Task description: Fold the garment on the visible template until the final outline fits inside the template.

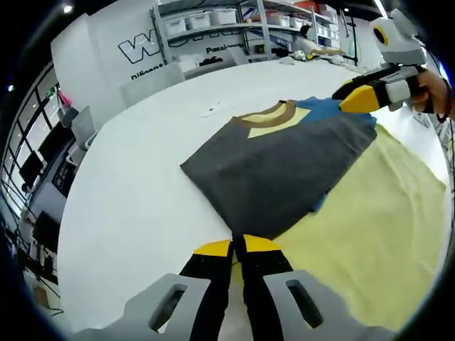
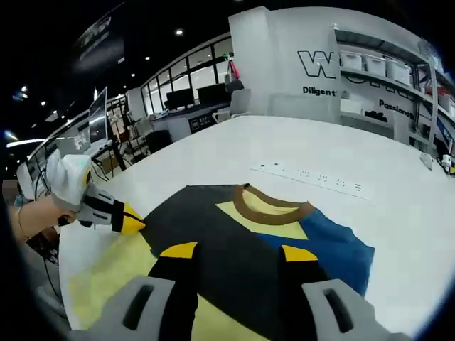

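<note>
over at the left of the left gripper view the white table (image 1: pixel 135 206) runs bare toward the far shelves, with a row of dark monitors beyond its edge. moving right, the garment (image 1: pixel 277 170) lies flat on the table, a dark grey shirt with a brown collar, a pale yellow panel under the neck and blue showing at its far right shoulder. it rests partly on the yellow template (image 1: pixel 377 234), which spreads out to the right and near side from under it. the left gripper (image 1: pixel 237 247) sits at the near corner of the garment, its yellow-tipped jaws clenched together on the fabric edge there. at the far right the right gripper (image 1: pixel 353 96) reaches in at the blue shoulder, held by a hand (image 1: pixel 435 89); whether it pinches cloth there i cannot tell from this side.

in the right gripper view, at the left, a hand holds the left gripper (image 2: pixel 135 222) against the dark edge of the garment (image 2: pixel 227 241), yellow template (image 2: pixel 106 277) showing beneath and nearer. further right the brown collar and yellow panel sit mid-scene, the blue part to their right. the right gripper (image 2: pixel 238 252) hangs over the cloth with its jaws standing well apart, released, dark fabric visible between them. a white power strip (image 2: pixel 313 177) lies on the table (image 2: pixel 398 213) just beyond the collar.
</note>
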